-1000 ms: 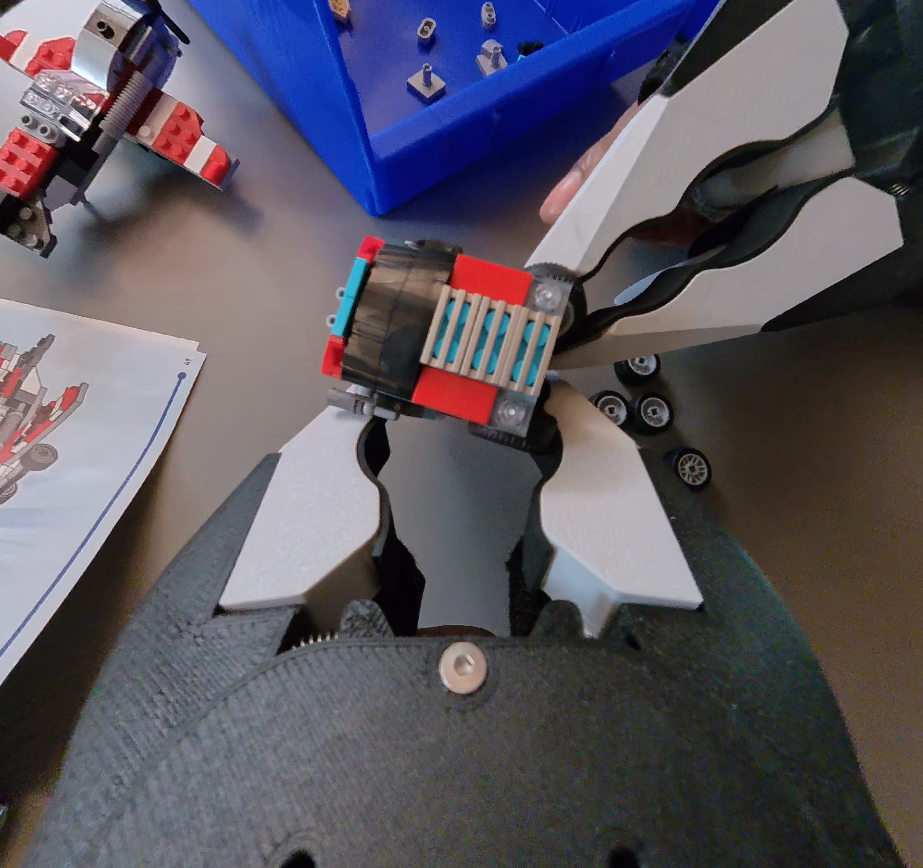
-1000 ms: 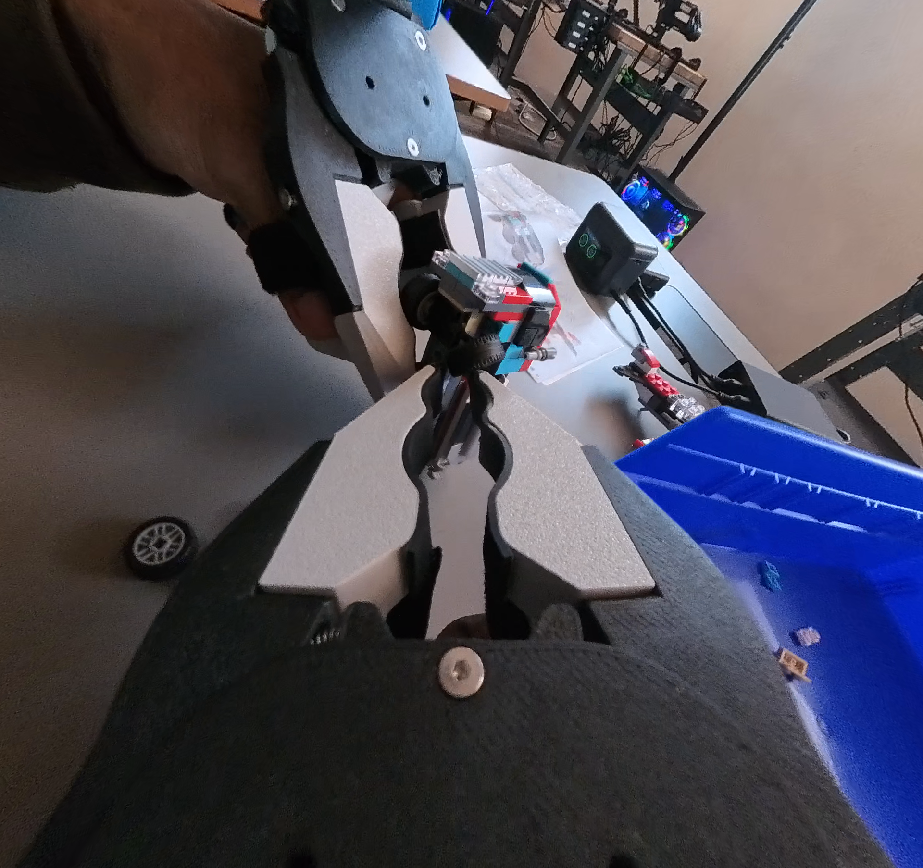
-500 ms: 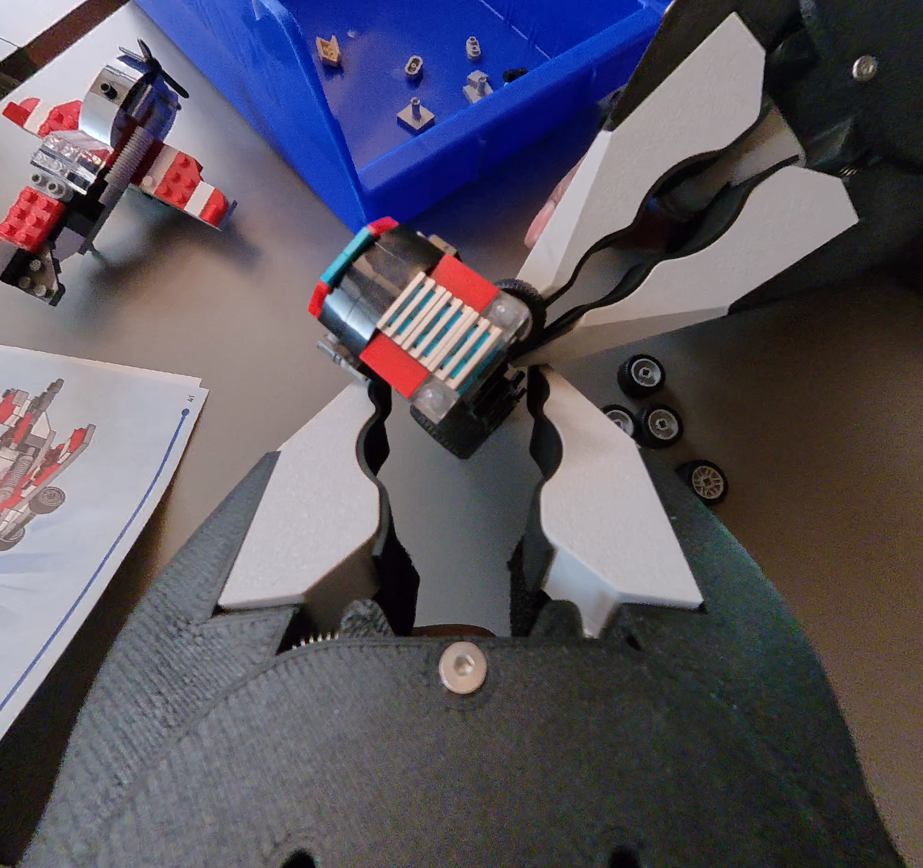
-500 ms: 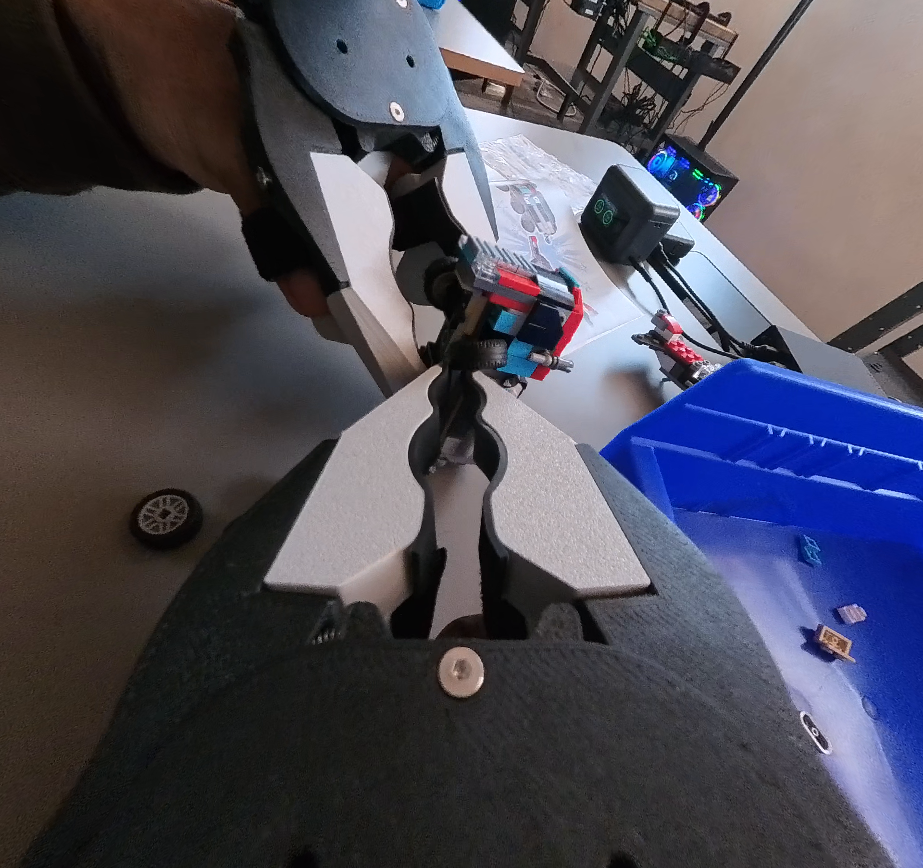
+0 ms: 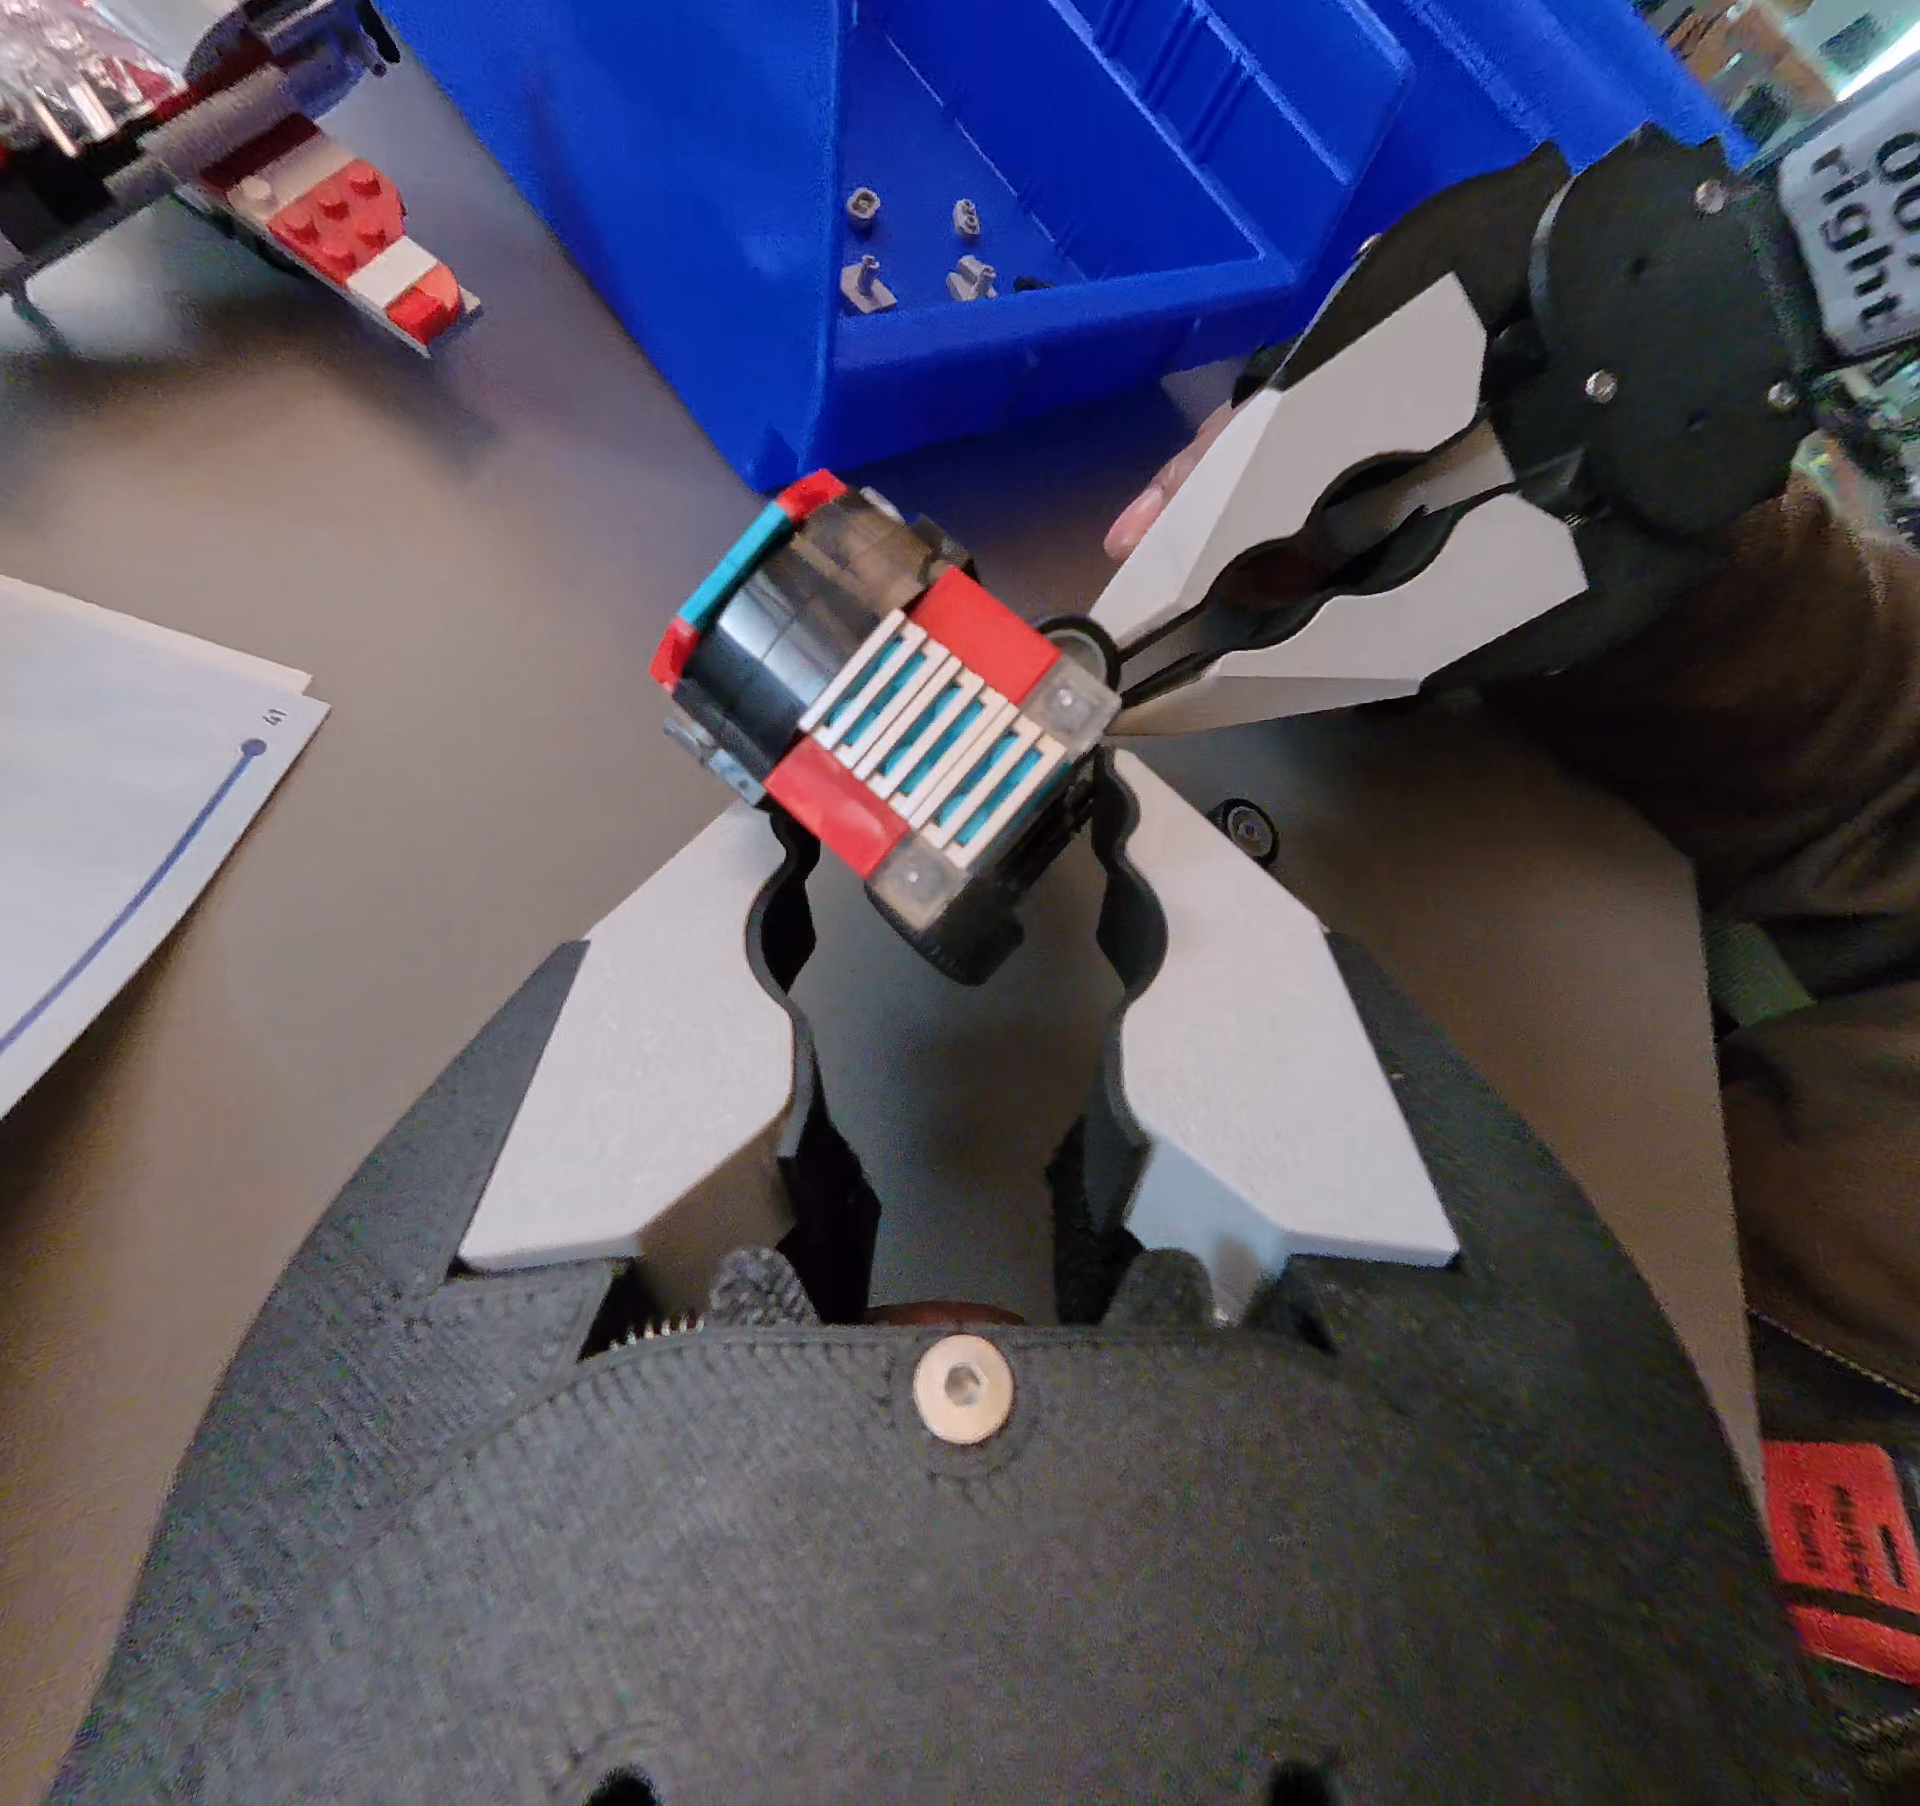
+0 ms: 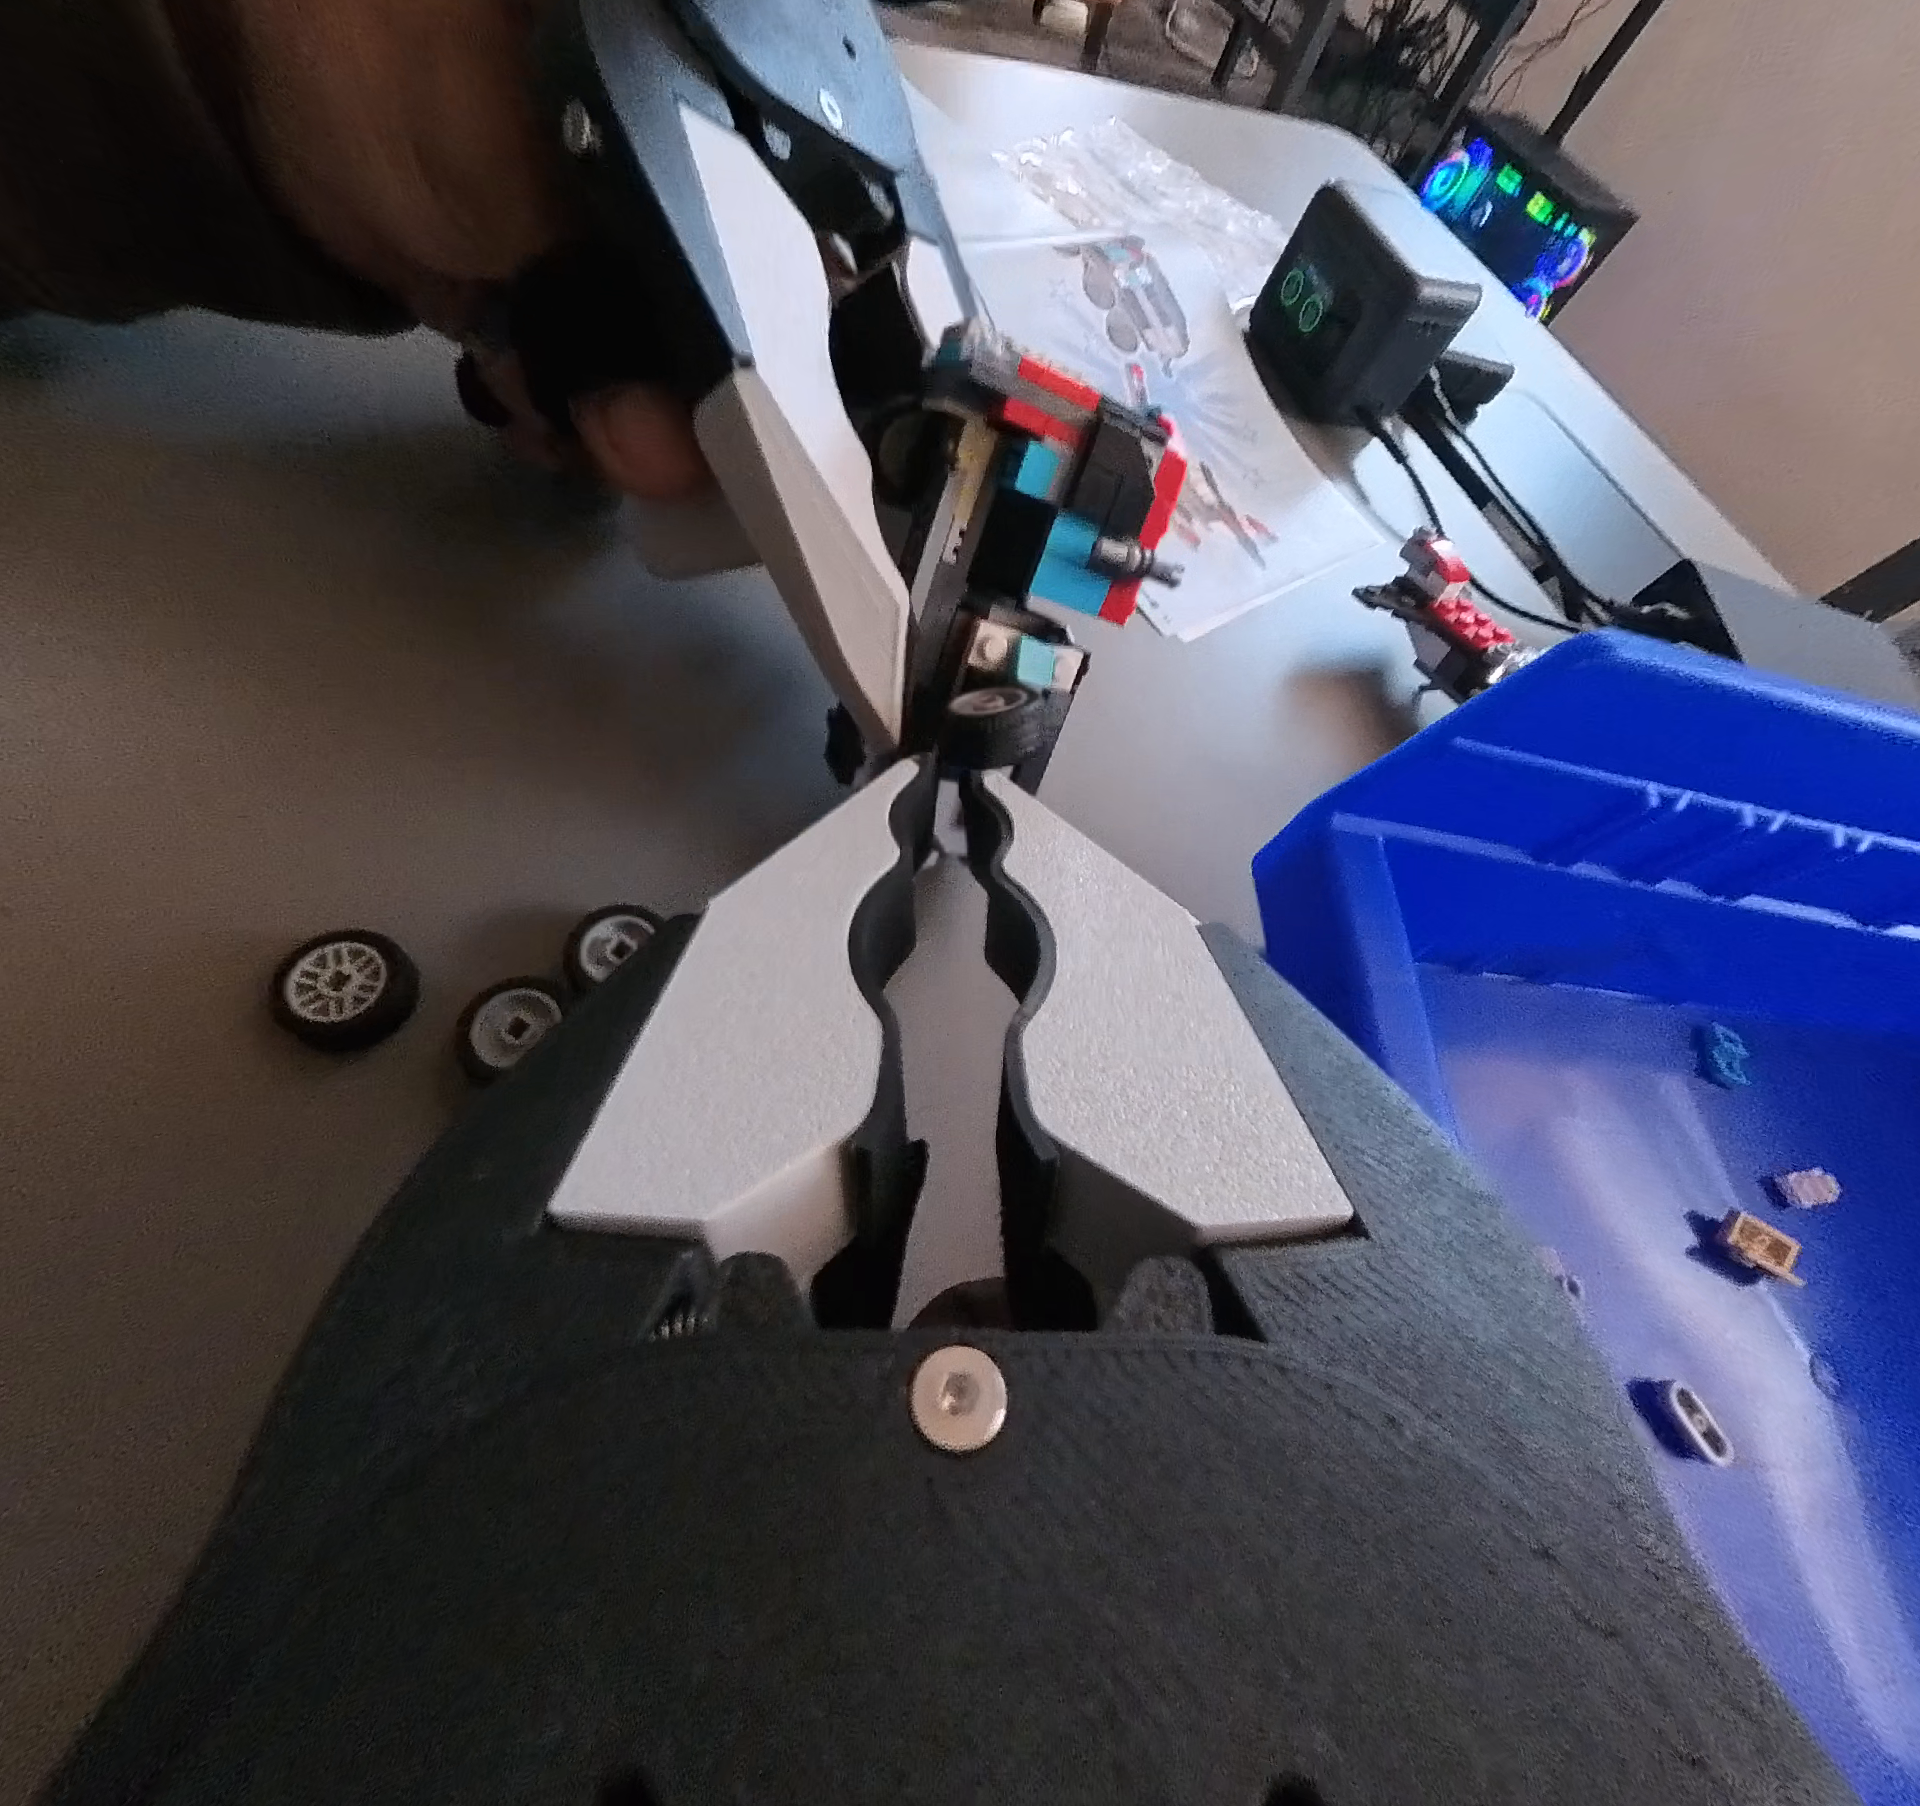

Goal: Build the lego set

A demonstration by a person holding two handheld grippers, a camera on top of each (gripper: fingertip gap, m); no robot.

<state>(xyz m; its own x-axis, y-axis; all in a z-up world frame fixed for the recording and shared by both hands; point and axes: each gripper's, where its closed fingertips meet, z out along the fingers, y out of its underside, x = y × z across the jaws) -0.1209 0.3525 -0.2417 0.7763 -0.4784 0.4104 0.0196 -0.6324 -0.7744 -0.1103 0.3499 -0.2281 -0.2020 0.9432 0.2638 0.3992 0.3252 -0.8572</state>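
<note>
Three loose wheels lie on the desk beside the right tool. Its fingers are nearly closed, tips against a fitted wheel on the toy car; whether they pinch it is unclear. The left tool clamps the car above the desk, near the blue bin.

Brick vehicle: red panels, teal edge strip, black body, white grille slats over teal. Bin: solid blue. Brick plane: red wing with white stripe. Bench: grey. Loose wheels: black tyres, grey hubs.
</note>
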